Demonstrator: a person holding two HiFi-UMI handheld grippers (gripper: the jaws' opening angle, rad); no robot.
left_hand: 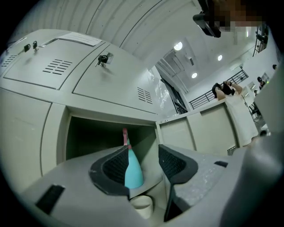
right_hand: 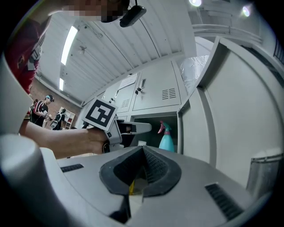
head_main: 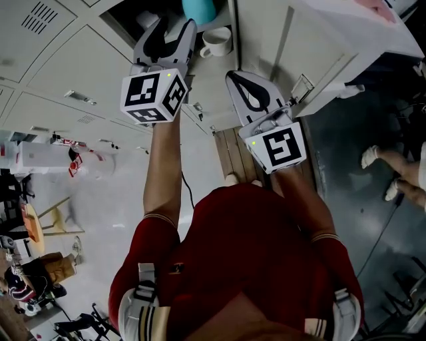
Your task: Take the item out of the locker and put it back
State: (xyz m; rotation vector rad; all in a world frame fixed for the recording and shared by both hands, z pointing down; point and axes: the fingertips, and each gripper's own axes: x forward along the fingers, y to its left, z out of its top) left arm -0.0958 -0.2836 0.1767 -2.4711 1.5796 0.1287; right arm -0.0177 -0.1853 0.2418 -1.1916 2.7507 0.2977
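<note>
A teal spray bottle (left_hand: 132, 170) with a pink trigger head stands upright inside the open locker (left_hand: 88, 133), beside a white cup (left_hand: 142, 203). My left gripper (left_hand: 144, 153) is open at the locker's mouth. The bottle shows between its jaws, close to the left one and untouched. In the head view the left gripper (head_main: 174, 30) points into the locker at the bottle (head_main: 198, 10) and the cup (head_main: 216, 41). My right gripper (head_main: 234, 76) hangs back to the right, shut and holding nothing. The right gripper view shows its jaws (right_hand: 143, 148) shut, the bottle (right_hand: 166, 139) and the left gripper (right_hand: 133, 128).
The locker's door (right_hand: 239, 111) stands swung open on the right, close to my right gripper. Closed lockers (left_hand: 53, 66) with vents and keys surround the opening. People (right_hand: 42, 111) stand far off to the left.
</note>
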